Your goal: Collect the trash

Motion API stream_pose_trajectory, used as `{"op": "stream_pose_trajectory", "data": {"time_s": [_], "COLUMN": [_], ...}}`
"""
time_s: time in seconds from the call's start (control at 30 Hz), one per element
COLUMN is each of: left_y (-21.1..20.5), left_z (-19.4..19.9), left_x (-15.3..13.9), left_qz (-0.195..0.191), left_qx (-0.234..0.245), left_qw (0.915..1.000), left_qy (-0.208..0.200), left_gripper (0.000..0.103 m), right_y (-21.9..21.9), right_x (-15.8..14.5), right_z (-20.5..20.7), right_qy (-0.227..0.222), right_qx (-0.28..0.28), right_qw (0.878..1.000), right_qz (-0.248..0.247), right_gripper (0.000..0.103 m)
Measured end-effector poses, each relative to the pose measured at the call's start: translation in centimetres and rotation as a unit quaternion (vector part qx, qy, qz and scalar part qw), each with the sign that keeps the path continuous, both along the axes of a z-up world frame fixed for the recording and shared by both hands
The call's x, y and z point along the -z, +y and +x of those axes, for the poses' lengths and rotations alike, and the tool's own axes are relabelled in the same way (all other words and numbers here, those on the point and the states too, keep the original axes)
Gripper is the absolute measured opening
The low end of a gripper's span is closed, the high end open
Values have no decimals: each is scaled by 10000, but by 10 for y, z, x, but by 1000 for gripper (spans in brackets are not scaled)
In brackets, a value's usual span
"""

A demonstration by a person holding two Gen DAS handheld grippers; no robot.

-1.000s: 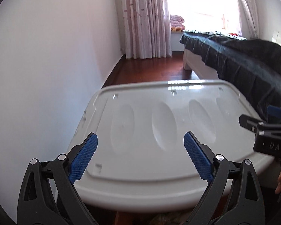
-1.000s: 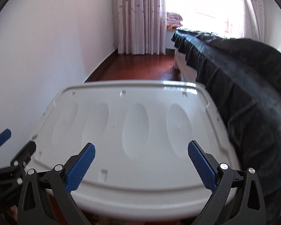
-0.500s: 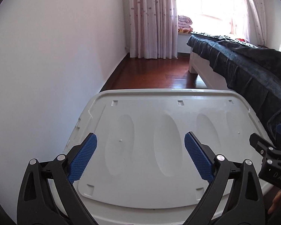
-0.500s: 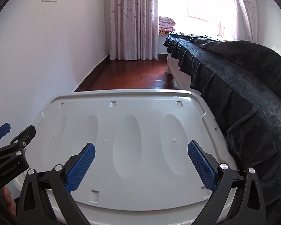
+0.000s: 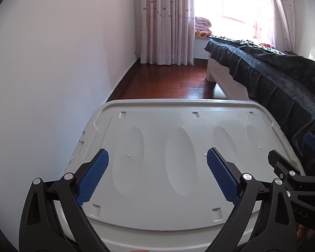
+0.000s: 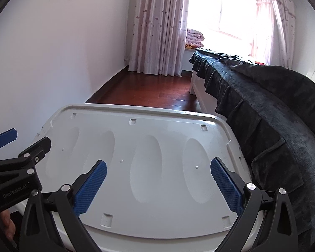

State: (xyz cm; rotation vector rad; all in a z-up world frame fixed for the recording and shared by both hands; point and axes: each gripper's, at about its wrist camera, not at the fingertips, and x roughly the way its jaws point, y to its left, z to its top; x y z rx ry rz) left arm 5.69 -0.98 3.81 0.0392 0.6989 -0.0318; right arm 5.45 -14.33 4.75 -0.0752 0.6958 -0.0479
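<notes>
A white plastic lid (image 5: 178,147) with oval dimples fills the lower half of both views, also as lid (image 6: 149,151). No trash shows on it or on the floor. My left gripper (image 5: 157,161) hovers above the lid's near part, open, nothing between its blue pads. My right gripper (image 6: 158,171) hangs likewise open and empty over the same lid. The right gripper's body appears at the right edge of the left wrist view, and the left gripper's body at the left edge of the right wrist view.
A bed with a dark blanket (image 5: 273,77) runs along the right, close against the lid. White wall (image 5: 52,73) closes the left side. Dark wooden floor (image 5: 174,79) leads to pink curtains (image 5: 166,21) and a bright window. A person's fingers (image 6: 7,224) show low left.
Both cameras have risen and tilted, so the lid sits lower and more of the floor and its far rim show. Both grippers stay open and empty.
</notes>
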Motion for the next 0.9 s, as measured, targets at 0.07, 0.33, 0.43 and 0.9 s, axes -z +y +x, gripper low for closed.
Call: {"op": "stream_pose_trajectory", "data": {"time_s": [0.07,0.33,0.43,0.9], "left_y": [0,0,-1,-5], "left_z": [0,-2,-3,-8], "left_x": [0,-1,-2,-5], "left_qz": [5,33,45,364], "left_qx": [-11,-34,-32,-99], "left_qw": [10000,10000,10000,9988], "left_qy": [-12,-43,-79,-309], "left_gripper": [92,92,92,92], "right_y": [0,-1,-1,5], "right_x": [1,2,2,6], "right_z": [-1,-1,-1,-4], "right_qy": [14,35,39,91], "right_qx": [-6,-14,-21,-105], "right_qw": [10000,10000,10000,9999], "right_qz": [26,17,17,-100], "right_gripper": [98,98,98,98]}}
